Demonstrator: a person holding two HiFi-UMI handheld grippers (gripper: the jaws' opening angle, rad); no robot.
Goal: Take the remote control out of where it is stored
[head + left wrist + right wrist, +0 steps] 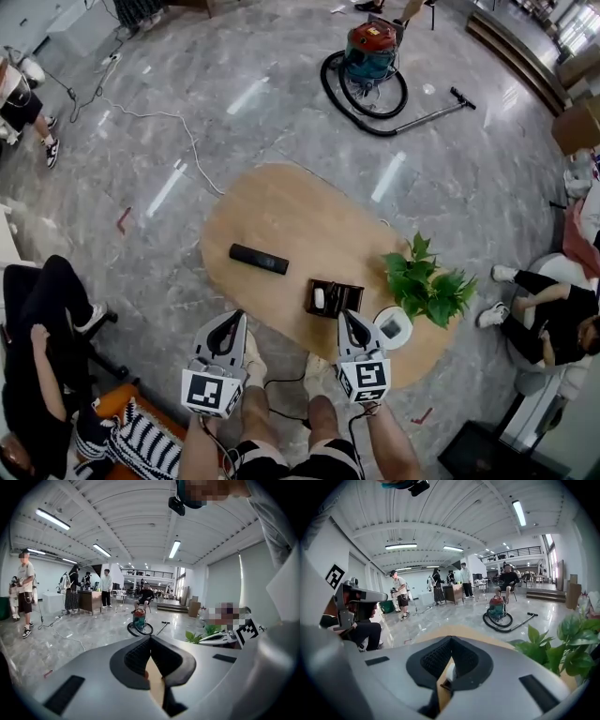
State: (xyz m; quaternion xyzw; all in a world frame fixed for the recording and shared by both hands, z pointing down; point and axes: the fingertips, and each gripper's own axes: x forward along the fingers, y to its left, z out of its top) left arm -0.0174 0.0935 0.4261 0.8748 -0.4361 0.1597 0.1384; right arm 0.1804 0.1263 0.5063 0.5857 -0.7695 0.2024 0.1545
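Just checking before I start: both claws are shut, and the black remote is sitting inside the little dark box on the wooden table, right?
Not quite. The head view shows the black remote lying flat on the bare wooden table, left of the dark box, not inside it; the box holds a white object. The left claw and the right claw are both shut.
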